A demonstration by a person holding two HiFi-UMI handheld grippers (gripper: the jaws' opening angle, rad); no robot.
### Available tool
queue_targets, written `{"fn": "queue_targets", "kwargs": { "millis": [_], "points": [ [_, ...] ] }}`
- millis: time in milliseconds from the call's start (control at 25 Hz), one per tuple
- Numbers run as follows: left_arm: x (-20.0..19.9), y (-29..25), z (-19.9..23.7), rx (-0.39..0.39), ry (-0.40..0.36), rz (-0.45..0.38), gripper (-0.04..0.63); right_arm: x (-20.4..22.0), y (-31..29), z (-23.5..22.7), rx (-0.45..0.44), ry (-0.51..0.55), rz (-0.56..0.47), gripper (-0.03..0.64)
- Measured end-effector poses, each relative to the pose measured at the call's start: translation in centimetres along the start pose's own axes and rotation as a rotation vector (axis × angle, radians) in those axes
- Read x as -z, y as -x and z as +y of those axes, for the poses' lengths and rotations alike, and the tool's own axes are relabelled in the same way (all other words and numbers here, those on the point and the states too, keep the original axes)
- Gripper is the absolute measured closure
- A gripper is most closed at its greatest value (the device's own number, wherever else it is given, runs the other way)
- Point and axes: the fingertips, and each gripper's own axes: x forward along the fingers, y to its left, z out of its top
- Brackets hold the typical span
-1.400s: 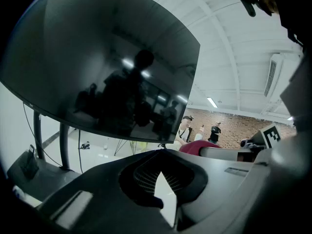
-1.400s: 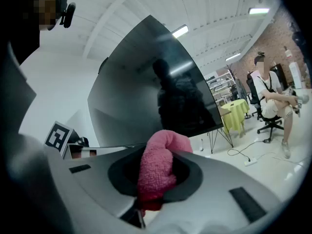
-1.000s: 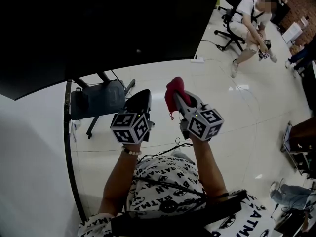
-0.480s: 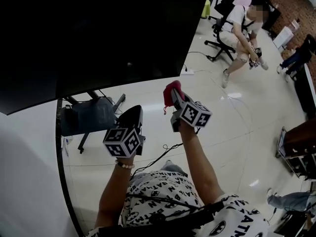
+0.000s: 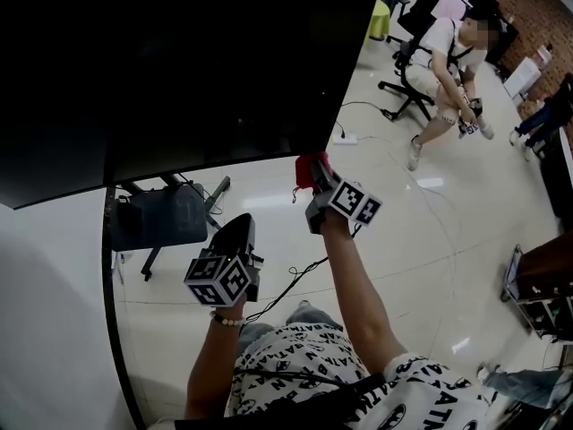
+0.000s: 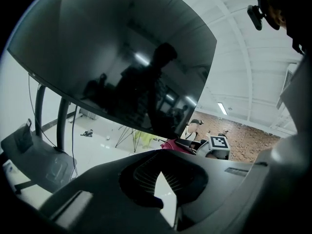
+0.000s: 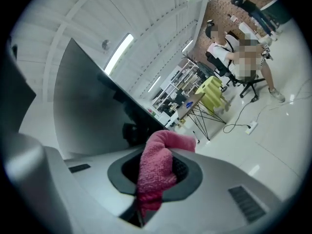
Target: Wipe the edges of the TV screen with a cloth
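The TV screen [image 5: 179, 61] is a large black panel filling the upper left of the head view. Its lower right corner sits just above my right gripper [image 5: 313, 179]. That gripper is shut on a pink cloth [image 5: 309, 168], whose top is at or touching the corner. In the right gripper view the cloth [image 7: 156, 172] bulges out between the jaws, with the TV [image 7: 92, 111] close behind. My left gripper [image 5: 240, 229] hangs lower and left, below the screen, shut and holding nothing. In its own view the left gripper [image 6: 163, 155] faces the TV [image 6: 112, 62].
The TV's black stand [image 5: 166, 213] and legs rest on the glossy white floor. A power strip [image 5: 345, 137] and cables lie to the right. A person sits on an office chair [image 5: 448, 52] at the far right. A white wall is on the left.
My right gripper has carried the cloth up and away from me, to the TV's lower right corner. The left gripper has sunk slightly and stayed shut.
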Motion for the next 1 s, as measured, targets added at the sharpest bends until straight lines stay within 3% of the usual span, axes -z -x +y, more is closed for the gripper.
{"fn": "queue_targets", "kwargs": {
  "millis": [320, 1000],
  "points": [
    [-0.5, 1.9, 2.6, -0.070, 0.054, -0.049, 0.595, 3.1, -2.2, 3.4, -0.052, 0.039, 0.106, 0.558],
    [-5.6, 14.7, 15.9, -0.141, 0.103, -0.104, 0.595, 16.5, -10.6, 16.9, -0.074, 0.010, 0.244, 0.557]
  ]
}}
